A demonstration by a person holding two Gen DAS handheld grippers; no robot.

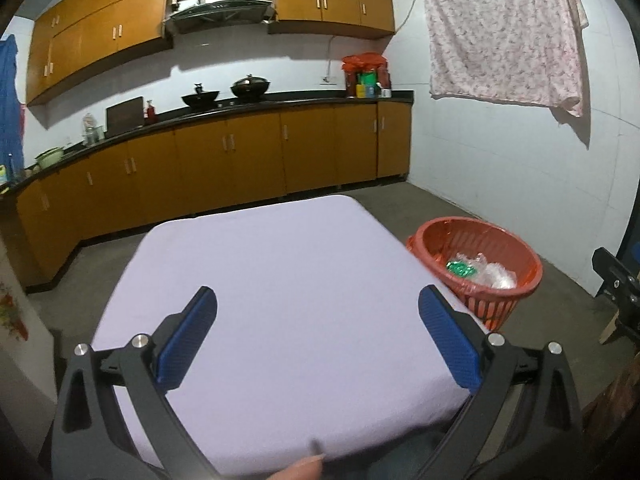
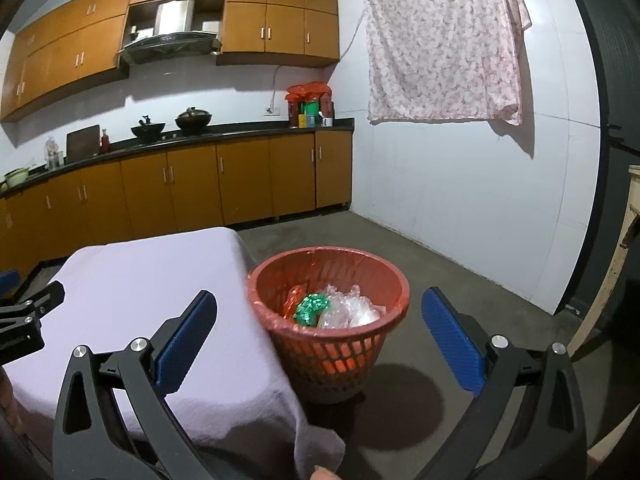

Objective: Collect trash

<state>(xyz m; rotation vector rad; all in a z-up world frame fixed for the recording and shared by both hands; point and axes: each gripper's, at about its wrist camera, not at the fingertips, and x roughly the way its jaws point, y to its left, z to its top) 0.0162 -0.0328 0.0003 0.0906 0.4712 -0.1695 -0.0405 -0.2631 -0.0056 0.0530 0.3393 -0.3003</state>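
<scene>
Both grippers are spread wide and hold nothing: the left gripper (image 1: pixel 318 312) hangs over the lavender-covered table (image 1: pixel 280 280), the right gripper (image 2: pixel 320 320) past its edge. Ahead of the right gripper, between its blue pads (image 2: pixel 186 334), a red mesh wastebasket (image 2: pixel 332 344) stands on the floor just beside the table. Inside lie crumpled clear plastic (image 2: pixel 346 310) and a green wrapper (image 2: pixel 312 309).

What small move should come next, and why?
Probably draw both grippers back and stop. The left gripper and right gripper are open and hold nothing, no trash shows on the lilac tablecloth, and the green wrapper and clear plastic lie in the red basket.
</scene>
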